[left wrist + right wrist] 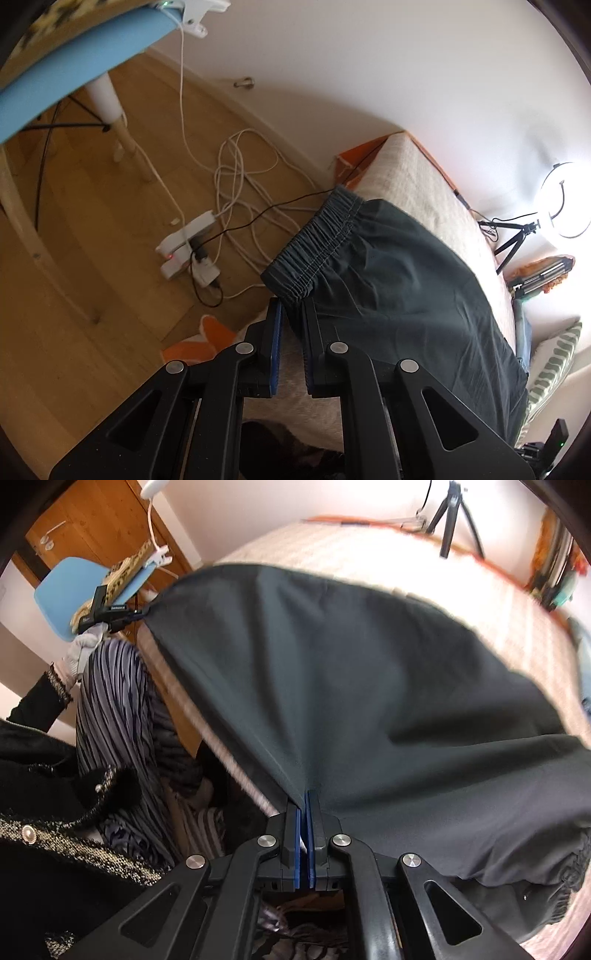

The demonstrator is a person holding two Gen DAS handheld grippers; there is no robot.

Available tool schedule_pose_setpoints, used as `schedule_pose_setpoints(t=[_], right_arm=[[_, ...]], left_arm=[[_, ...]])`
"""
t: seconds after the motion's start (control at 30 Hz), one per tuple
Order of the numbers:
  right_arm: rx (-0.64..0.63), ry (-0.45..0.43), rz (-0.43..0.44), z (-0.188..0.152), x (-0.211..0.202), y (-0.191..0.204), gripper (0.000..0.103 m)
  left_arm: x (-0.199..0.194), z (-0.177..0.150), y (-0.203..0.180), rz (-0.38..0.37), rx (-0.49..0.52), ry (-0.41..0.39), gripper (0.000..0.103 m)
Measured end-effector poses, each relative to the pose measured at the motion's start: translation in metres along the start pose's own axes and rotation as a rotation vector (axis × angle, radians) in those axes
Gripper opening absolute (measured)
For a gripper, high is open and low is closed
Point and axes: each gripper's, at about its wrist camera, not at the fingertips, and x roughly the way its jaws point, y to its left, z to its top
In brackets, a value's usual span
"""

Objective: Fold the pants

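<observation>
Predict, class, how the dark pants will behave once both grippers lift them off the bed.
The pants will probably sag between grips: the fabric already fans in soft folds from the shut right gripper. They look thin, so likely light. The gathered waistband at the left gripper should give a thicker, surer hold.

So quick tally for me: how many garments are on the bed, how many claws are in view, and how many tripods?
Dark pants on the bed: 1
Claws: 2, the left claw with a gap between its pads at the waistband corner, the right claw shut on the fabric
Tripods: 1
Total: 4
</observation>
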Motion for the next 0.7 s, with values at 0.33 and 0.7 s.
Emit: schedule_pose_setpoints(t=[0.33, 0.7], right_arm=[[0.064, -0.022, 0.037, -0.014, 0.009, -0.01, 0.028], [0.368, -0.339, -0.033, -0.061, -0.073, -0.067, 0.038]], left_arm=[[-0.034, 0.007, -0.021, 0.107, 0.072, -0.052, 0.016], [-0.06, -0.019, -0.19, -0.092, 0.46, -0.07, 0.027]])
